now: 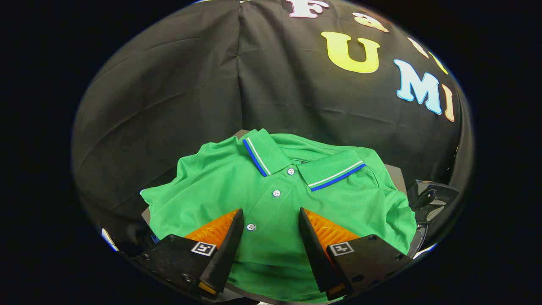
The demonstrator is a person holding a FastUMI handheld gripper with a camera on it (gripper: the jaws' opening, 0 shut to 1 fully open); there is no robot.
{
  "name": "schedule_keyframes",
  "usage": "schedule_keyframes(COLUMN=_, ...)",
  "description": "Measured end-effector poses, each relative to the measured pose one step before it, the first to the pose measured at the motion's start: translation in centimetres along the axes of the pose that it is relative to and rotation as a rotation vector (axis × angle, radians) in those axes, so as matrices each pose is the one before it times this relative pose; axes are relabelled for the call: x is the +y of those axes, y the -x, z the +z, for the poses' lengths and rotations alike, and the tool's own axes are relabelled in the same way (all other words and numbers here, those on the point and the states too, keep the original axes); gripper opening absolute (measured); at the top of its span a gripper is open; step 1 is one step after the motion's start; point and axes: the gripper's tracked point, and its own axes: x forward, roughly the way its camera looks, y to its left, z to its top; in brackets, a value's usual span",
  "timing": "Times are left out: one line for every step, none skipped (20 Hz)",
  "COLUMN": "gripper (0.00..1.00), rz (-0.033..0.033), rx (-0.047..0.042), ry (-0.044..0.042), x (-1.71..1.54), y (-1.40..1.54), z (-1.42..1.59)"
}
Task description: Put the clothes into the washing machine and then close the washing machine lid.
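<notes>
We see the claw [271, 216] spread fairly wide, its two fingers [230, 237] standing apart with nothing pinched between them. Whether the tips touch the cloth below them we cannot tell. Directly under and between the fingers lies the green polo shirt [237, 186], folded and face up. Its button placket [275, 194] runs up the gap between the fingers: the nearest button sits just inside the left finger, a second one lies a little farther on, and a third sits at the base of the collar [277, 159]. The collar, edged with a white and a blue stripe, lies just beyond the fingertips, its two flaps opening to the left and to the right. The shirt spreads past both fingers, with a sleeve reaching out to the left and rumpled fabric bunched at the right. It rests on a grey surface [396, 173] whose corners peek out at the far side. To the far right, near the shirt's edge, sits a dark object [432, 199] we cannot identify. Behind everything hangs the black cloth wall [178, 84].
</notes>
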Motion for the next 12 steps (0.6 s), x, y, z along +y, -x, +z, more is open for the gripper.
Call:
schedule_keyframes(gripper=0.82, rz=0.00109, rx=0.00587, ry=0.00388, x=0.121, y=0.149, z=-0.241)
schedule_keyframes(gripper=0.82, rz=0.00384, rx=-0.00093, ry=0.00701, x=0.003, y=0.019, z=0.073)
schedule_keyframes(gripper=0.82, rz=0.0059, rx=0.00447, ry=0.00728, x=0.068, y=0.015, z=0.148)
schedule_keyframes(gripper=0.82, rz=0.00318, rx=-0.00211, ry=0.00038, x=-0.014, y=0.056, z=0.12)
schedule_keyframes(gripper=0.82, rz=0.00645, rx=-0.0007, ry=0.01099, x=0.137, y=0.022, z=-0.071)
schedule_keyframes(gripper=0.82, rz=0.01989, rx=-0.00695, ry=0.00455, x=0.222, y=-0.081, z=0.29)
schedule_keyframes(gripper=0.82, rz=-0.01739, rx=-0.0084, ry=-0.03173, x=-0.242, y=-0.313, z=-0.18)
schedule_keyframes(gripper=0.51, rz=-0.00185, rx=-0.03077, ry=-0.04259, x=-0.121, y=-0.079, z=0.145)
schedule_keyframes(gripper=0.2, rz=-0.00515, rx=-0.0128, ry=0.00275, x=0.192, y=0.212, z=-0.076)
schedule_keyframes(gripper=0.21, rz=-0.00441, rx=-0.00931, ry=0.02505, x=0.119, y=-0.045, z=0.223)
schedule_keyframes(gripper=0.2, rz=-0.01756, rx=-0.01911, ry=-0.00078, x=0.037, y=0.159, z=0.146)
schedule_keyframes(gripper=0.02, rz=-0.0058, rx=-0.0002, ry=0.02624, x=0.111, y=0.311, z=0.205)
